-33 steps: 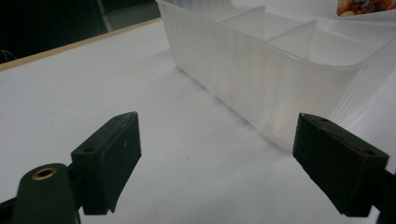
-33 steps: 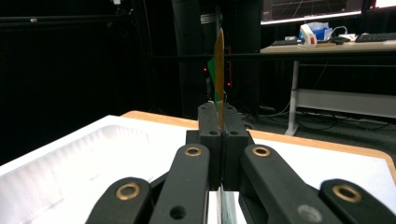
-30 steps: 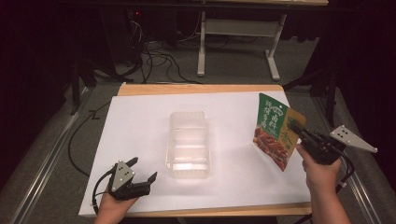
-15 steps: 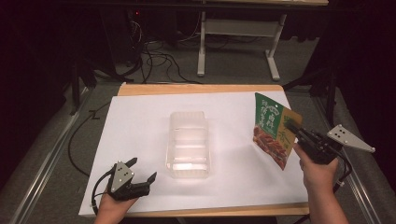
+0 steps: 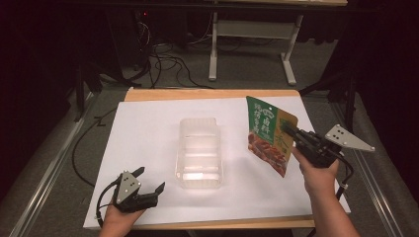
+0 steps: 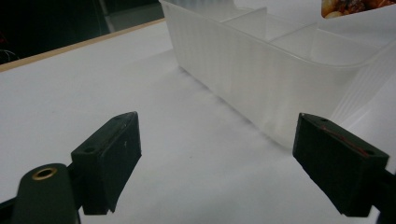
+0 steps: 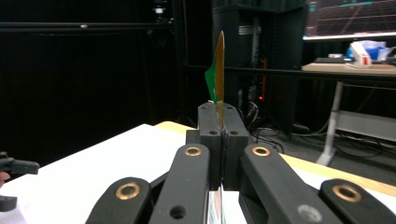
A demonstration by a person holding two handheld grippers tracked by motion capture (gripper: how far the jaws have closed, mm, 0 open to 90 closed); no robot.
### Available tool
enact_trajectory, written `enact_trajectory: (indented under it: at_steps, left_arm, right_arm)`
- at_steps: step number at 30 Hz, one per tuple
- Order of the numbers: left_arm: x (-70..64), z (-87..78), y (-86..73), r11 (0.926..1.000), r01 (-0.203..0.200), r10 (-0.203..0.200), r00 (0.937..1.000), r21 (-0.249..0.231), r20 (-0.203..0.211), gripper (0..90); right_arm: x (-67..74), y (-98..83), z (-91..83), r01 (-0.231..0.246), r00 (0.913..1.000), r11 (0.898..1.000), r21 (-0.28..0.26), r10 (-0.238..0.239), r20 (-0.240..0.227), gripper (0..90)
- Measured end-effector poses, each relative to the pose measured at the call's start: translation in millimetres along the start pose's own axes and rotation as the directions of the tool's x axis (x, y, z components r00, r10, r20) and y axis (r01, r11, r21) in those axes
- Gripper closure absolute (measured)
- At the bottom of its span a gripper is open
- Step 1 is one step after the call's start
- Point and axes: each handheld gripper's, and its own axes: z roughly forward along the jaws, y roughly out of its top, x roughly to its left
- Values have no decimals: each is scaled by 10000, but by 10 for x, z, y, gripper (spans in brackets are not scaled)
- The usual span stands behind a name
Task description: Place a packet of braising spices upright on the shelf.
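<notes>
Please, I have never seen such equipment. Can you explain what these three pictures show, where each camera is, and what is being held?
A person stands at a table and holds a hand tool with two black fingers in each hand. The high view looks down from above. The other two cameras ride on the tools and look along their fingers. On the white table cover lies a clear plastic tray with compartments. The right gripper is shut on the edge of a green and orange printed food pouch, lifted off the table. The left gripper rests open near the tray and holds nothing.
</notes>
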Motion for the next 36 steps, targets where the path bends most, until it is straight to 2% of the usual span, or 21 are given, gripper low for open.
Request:
enact_trajectory:
  at_steps: [8,19,27,36]
  left_arm:
    - [9,-28,-9,10000,18,-18,10000,-50,-35,159]
    - [10,-74,-34,10000,75,-76,9999,-31,-117,159]
    - [23,-151,-68,9999,162,-163,9994,-42,-303,159]
    - [29,-193,-90,9997,256,-258,9989,-56,-390,159]
  right_arm:
    - [130,77,270,-108,9981,9997,-221,95,-603,900]
    - [316,192,550,128,9912,9991,-406,-180,-1313,900]
    - [439,251,700,112,9823,9981,-606,-224,-1862,900]
    - [572,175,1024,89,9690,9979,-636,-244,-2459,900]
